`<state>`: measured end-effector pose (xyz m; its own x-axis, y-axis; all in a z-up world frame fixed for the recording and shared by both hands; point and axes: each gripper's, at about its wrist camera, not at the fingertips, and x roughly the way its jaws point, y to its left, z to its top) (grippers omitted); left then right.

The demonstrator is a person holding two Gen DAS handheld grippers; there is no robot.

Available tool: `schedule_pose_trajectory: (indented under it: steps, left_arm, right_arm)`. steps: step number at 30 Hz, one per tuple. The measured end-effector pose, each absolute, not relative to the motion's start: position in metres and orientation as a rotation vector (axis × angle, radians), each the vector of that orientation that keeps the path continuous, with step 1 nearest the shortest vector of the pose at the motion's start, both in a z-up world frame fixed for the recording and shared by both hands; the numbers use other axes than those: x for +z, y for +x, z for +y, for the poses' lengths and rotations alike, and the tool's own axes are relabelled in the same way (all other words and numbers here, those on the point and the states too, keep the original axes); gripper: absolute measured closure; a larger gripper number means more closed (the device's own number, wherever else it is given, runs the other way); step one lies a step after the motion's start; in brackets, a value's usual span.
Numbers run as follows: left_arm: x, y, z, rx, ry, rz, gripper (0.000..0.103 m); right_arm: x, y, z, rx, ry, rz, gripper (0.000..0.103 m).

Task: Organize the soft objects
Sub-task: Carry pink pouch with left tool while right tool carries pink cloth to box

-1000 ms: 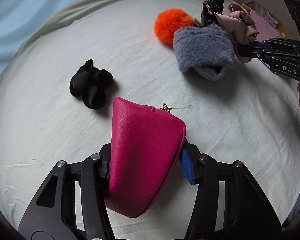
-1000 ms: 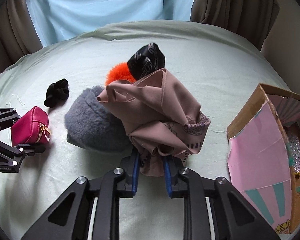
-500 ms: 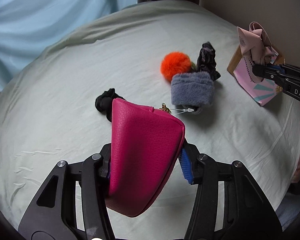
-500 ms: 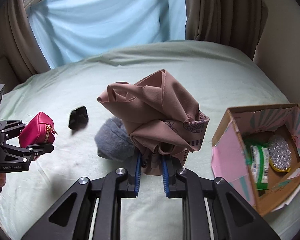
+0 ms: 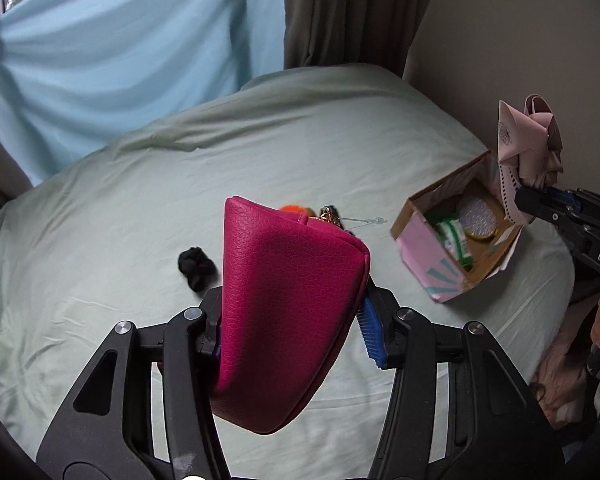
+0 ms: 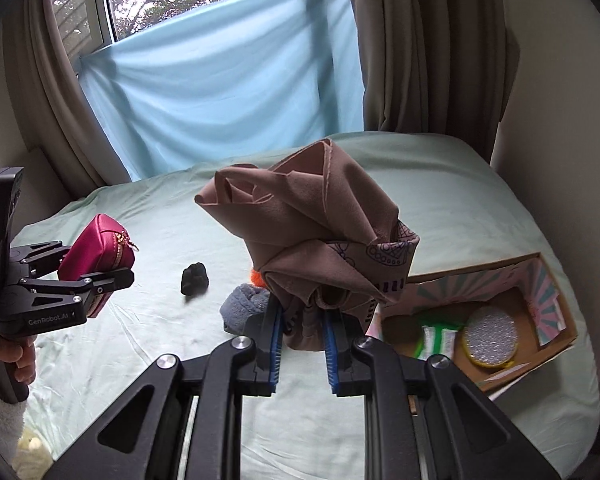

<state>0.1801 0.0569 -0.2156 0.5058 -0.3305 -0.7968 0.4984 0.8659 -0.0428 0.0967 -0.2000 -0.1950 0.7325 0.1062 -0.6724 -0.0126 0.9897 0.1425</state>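
Note:
My left gripper is shut on a magenta zip pouch and holds it high above the bed; the pouch also shows in the right wrist view. My right gripper is shut on a crumpled dusty-pink cloth, raised above the bed; the cloth hangs over the open cardboard box in the left wrist view. On the sheet lie a black scrunchie, a grey fluffy item and an orange pompom, partly hidden by the cloth.
The box sits at the bed's right edge and holds a green-white packet and a round silver scrubber. A light-blue sheet hangs over the window, brown curtains beside it. The wall is close on the right.
Both grippers have risen well above the bed with their loads. The right gripper has carried the cloth toward the box, which now shows more fully.

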Motion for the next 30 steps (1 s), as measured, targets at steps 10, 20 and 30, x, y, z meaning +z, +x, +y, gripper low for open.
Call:
schedule_pose_trajectory:
  steps: [10,20,30]
  left_arm:
    - [-0.198,0.142,-0.076,-0.458,0.048,0.948,0.055]
    - [-0.217,0.152,-0.207,-0.453,-0.001,1.012,0.055]
    - [-0.276,0.189,-0.281,-0.474,0.033,1.150,0.055]
  right_arm:
    - [-0.159,0.072,-0.320,0.057,0.119,0.772,0.086]
    - [-0.182,0.091,-0.428,0.051,0.103,0.898,0.086]
    - [-0.246,0.137,-0.472,0.067,0.189,1.079,0.087]
